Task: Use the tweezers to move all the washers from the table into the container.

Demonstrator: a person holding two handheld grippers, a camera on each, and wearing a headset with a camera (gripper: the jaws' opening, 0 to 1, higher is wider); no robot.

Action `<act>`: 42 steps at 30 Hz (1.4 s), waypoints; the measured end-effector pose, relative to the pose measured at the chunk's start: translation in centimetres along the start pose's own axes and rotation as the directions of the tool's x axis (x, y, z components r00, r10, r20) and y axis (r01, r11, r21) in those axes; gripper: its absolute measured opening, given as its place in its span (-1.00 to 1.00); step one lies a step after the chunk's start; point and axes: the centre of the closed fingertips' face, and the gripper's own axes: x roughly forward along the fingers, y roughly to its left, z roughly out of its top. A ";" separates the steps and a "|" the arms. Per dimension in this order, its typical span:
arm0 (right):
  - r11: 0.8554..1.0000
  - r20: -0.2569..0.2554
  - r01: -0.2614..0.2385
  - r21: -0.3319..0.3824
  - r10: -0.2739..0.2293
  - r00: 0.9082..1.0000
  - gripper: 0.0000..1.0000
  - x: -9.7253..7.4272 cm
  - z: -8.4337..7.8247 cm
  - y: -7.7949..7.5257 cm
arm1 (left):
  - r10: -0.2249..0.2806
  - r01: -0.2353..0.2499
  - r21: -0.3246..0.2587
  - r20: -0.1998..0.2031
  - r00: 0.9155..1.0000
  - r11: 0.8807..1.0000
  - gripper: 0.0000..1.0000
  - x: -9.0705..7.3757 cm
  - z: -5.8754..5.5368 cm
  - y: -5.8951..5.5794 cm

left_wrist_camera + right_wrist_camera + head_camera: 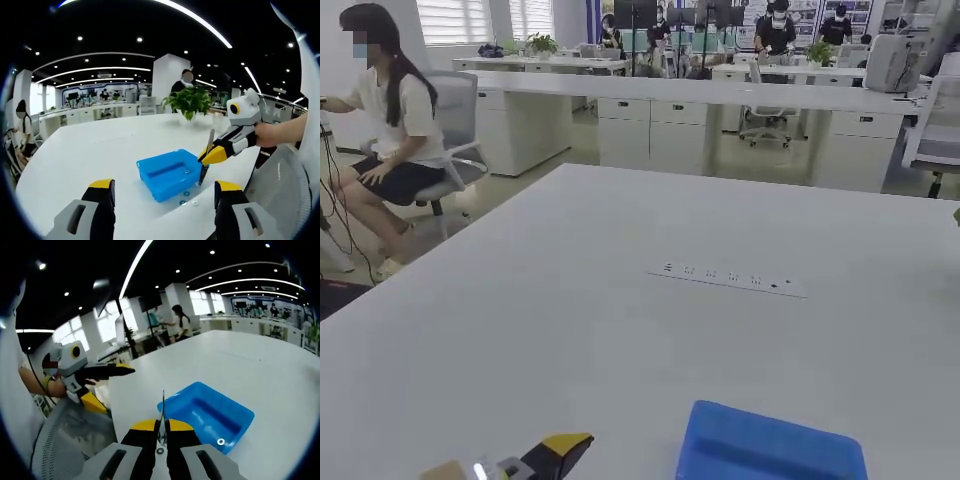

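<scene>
The blue container (770, 445) sits on the white table (620, 300) at its near edge. My left gripper (555, 452) reaches in from the left of it; it stands open (165, 186) with nothing between its jaws, facing the container (167, 175). My right gripper (214, 154) is shut on the thin metal tweezers (206, 160), whose tips point down over the container's right corner. In the right gripper view the tweezers (162, 412) rise between the shut jaws (163, 426). Small washers (186, 193) lie on the table by the container. One washer (220, 441) lies inside the container (210, 412).
A power strip (730, 278) is set into the middle of the table. A potted plant (190, 102) stands at the far end. A mesh chair (70, 435) is at the near side. A person (390, 130) sits at far left; others work at desks behind.
</scene>
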 end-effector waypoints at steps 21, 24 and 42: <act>0.982 0.137 0.102 0.158 -0.124 0.983 -0.95 -1.4 3.9 -4.6 | -0.006 0.006 -0.010 0.014 1.000 1.000 0.62 -0.1 0.2 -0.1; 0.974 0.122 0.132 0.185 -0.156 0.980 -0.95 -1.1 3.6 -5.8 | -0.020 0.020 -0.008 0.013 1.000 1.000 0.62 -0.1 0.2 -0.4; 0.955 -0.024 0.215 0.205 -0.215 0.976 -0.95 1.2 0.6 -9.8 | -0.024 0.025 -0.030 0.045 0.999 0.999 0.59 -0.3 0.7 -0.3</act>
